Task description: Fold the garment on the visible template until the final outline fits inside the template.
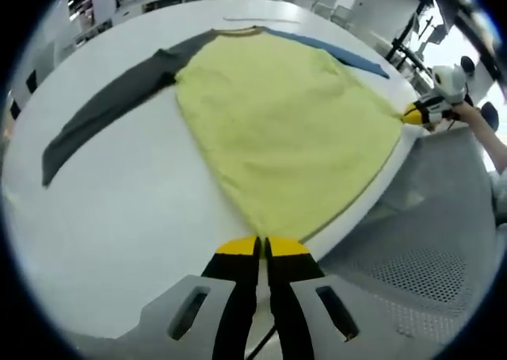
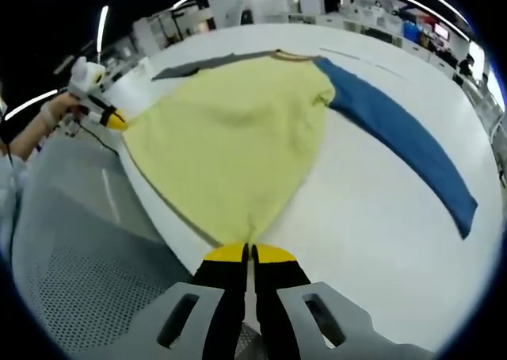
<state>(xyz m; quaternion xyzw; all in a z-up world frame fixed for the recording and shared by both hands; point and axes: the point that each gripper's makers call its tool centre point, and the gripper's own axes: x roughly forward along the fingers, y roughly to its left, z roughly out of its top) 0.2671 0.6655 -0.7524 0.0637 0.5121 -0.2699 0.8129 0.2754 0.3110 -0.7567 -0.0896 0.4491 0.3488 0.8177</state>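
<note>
Shirt (image 1: 285, 130) spread flat on white table (image 1: 119, 217). Left gripper (image 1: 262, 247) and right gripper (image 2: 249, 253): jaws clamped on shirt hem corners.

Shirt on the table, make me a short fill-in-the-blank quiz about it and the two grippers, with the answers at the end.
1. The shirt's body is ____ in colour.
2. Its blue sleeve lies flat on the ____ table.
3. The left gripper and the right gripper each have their jaws shut on the shirt's bottom ____.
4. The other sleeve is dark ____.

Missing words: yellow; white; hem; grey
</note>
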